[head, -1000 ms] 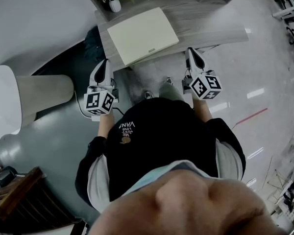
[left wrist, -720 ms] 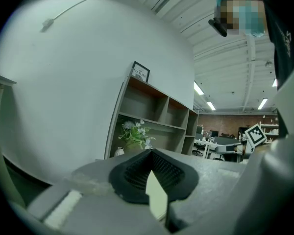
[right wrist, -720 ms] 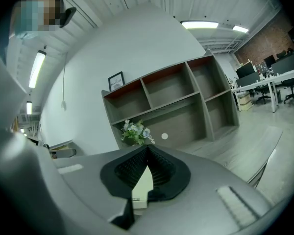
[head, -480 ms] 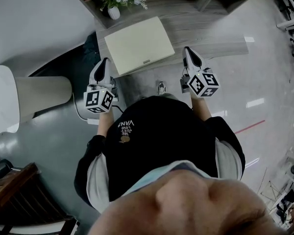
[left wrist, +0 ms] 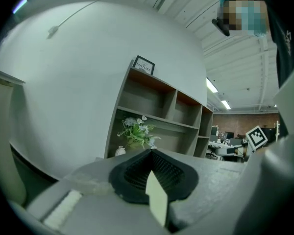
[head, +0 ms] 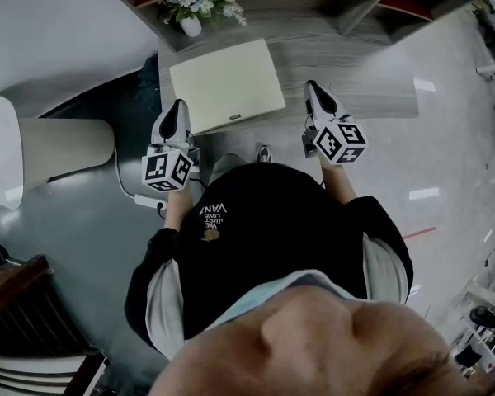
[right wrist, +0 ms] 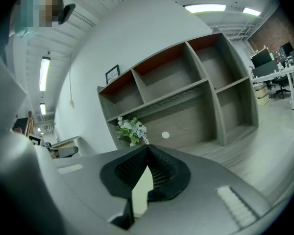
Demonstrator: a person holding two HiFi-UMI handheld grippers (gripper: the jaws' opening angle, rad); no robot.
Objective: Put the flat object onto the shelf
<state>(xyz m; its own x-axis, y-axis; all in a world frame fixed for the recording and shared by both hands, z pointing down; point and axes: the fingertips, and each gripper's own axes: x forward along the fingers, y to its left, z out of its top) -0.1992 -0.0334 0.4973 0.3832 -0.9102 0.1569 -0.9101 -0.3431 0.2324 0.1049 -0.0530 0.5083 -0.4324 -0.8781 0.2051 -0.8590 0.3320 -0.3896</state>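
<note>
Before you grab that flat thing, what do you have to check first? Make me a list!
1. The flat object lies flat on the wooden surface: ok.
2. Jaws of the left tool apart for a grab: not ok, shut and empty.
3. Jaws of the right tool apart: not ok, shut and empty.
4. One tool on each side of the flat object: ok.
5. Room on the shelf: ok, the compartments in view look empty.
6. The vase of flowers out of the way: cannot tell.

Dim, grey-toned — strong fisheye warping
</note>
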